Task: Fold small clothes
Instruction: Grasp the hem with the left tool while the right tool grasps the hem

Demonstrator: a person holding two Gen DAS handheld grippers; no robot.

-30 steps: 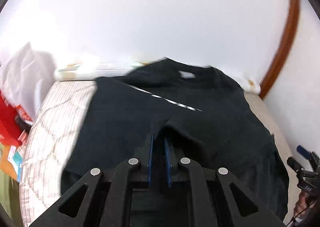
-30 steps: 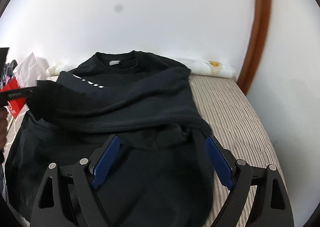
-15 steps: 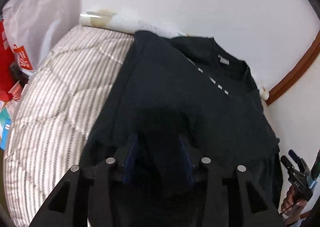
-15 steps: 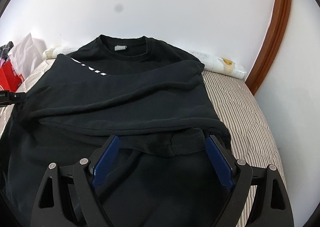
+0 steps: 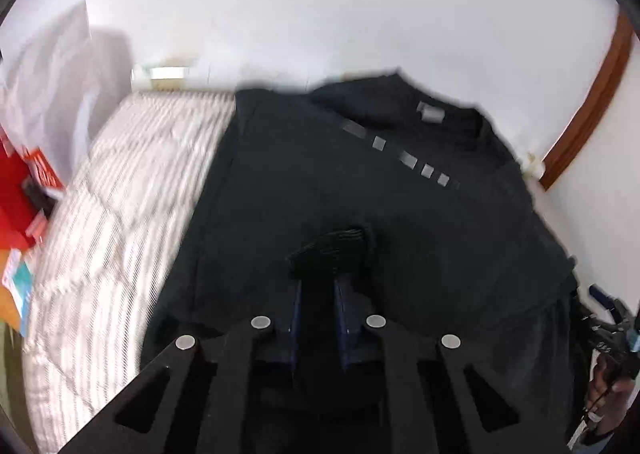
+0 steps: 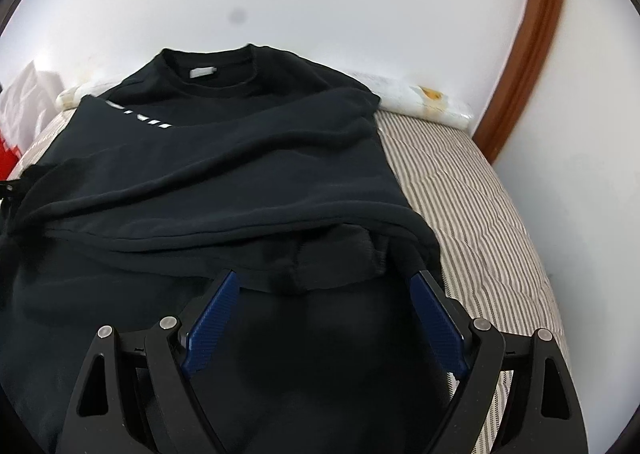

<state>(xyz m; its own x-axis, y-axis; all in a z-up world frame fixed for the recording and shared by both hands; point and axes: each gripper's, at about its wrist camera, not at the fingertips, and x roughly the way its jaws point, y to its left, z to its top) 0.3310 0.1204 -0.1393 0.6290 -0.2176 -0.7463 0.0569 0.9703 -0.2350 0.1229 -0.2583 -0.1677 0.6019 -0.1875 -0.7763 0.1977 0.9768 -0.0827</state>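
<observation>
A black sweatshirt (image 5: pixel 360 182) with a white chest print lies on a striped mattress (image 5: pixel 112 214), collar toward the wall. Both sleeves are folded across its front. My left gripper (image 5: pixel 318 286) is shut on a black ribbed cuff (image 5: pixel 336 250) and holds it over the shirt's middle. In the right wrist view the sweatshirt (image 6: pixel 224 174) fills the middle. My right gripper (image 6: pixel 324 286) is open and empty, its blue pads on either side of the other sleeve's cuff (image 6: pixel 332 258) near the shirt's right edge.
The mattress (image 6: pixel 472 214) is bare to the right of the shirt and ends at a white wall with a brown wooden door frame (image 6: pixel 532 46). A white bag (image 5: pixel 52 74) and red boxes (image 5: pixel 24 190) sit off the bed's left side.
My left gripper has closed again on the cuff and carried it toward the shirt's middle. My right gripper stayed open and edged closer to the other cuff.
</observation>
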